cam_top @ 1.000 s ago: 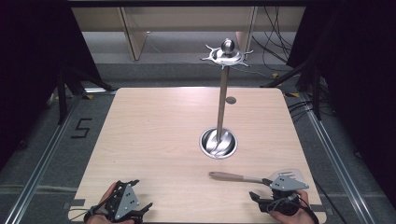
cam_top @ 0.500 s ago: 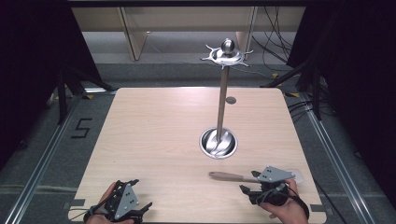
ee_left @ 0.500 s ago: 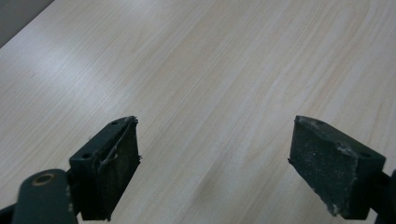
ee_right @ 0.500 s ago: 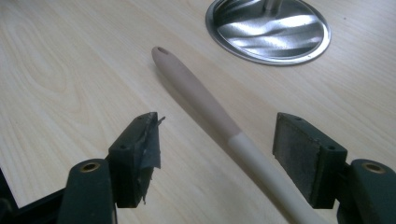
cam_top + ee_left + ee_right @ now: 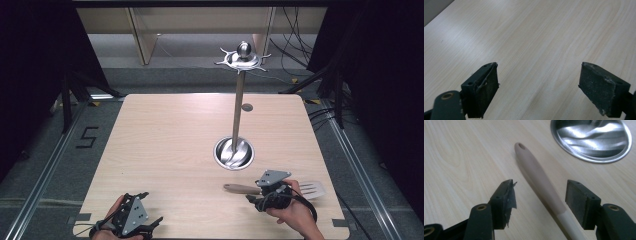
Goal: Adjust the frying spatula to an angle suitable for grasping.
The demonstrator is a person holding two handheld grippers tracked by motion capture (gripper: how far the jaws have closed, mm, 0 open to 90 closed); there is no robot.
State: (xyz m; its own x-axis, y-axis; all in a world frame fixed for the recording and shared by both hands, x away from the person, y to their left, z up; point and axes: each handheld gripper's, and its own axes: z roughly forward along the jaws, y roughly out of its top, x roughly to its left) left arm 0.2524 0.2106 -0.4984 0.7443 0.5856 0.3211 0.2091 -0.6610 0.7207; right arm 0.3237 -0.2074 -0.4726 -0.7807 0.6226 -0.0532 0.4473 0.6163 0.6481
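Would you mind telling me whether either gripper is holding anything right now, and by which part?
Nothing is held. The right gripper is open, its jaws straddling the brown handle of the slotted metal spatula without closing. The left gripper is open over bare table.

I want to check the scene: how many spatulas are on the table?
1. The spatula lies on the table near its right front, in front of the stand's base. The right gripper straddles its handle, open.

Spatula (image 5: 270, 189) lies on the table (image 5: 165, 145) before the stand (image 5: 234, 152) (right side).
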